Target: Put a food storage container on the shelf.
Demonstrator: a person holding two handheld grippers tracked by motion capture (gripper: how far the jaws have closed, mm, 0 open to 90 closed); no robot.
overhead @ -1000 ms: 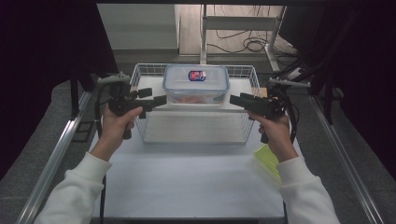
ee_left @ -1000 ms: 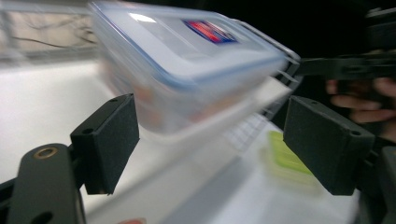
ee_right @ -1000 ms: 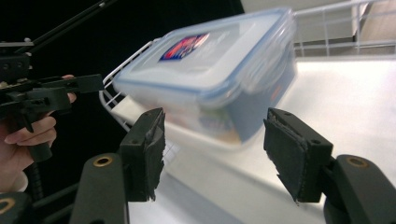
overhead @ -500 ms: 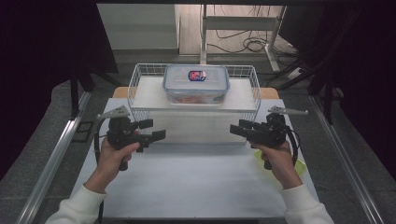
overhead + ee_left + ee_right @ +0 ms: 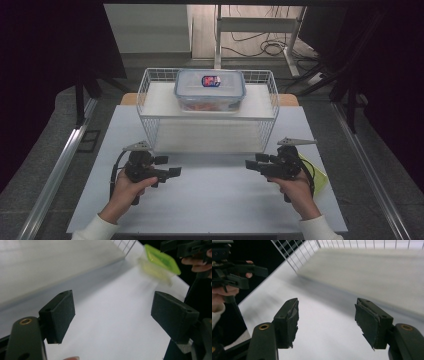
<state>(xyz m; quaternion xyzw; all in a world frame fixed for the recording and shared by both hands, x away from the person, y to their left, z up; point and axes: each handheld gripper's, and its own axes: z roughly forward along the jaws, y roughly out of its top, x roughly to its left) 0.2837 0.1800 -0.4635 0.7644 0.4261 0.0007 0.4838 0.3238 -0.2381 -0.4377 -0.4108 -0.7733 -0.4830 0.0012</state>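
On the surface, left hand-held gripper and right hand-held gripper are released, holding nothing; the lidded food container sits in the wire basket, placement apparently complete.

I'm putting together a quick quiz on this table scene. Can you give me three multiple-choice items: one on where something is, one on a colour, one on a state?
1. Where does the clear lidded container sit?
A. inside the wire basket
B. on the bare table by the left gripper
C. on the floor

2. What colour is the shallow tub near the right gripper?
A. red
B. bright green
C. blue

3. How do the left gripper's jaws stand?
A. clamped on the tub
C. shut with nothing between them
B. wide apart with nothing between them

Answers: 1 A, the high view shows it within the wire walls; 2 B, the left gripper view shows a green tub; 3 B, that view shows bare table between the pads.
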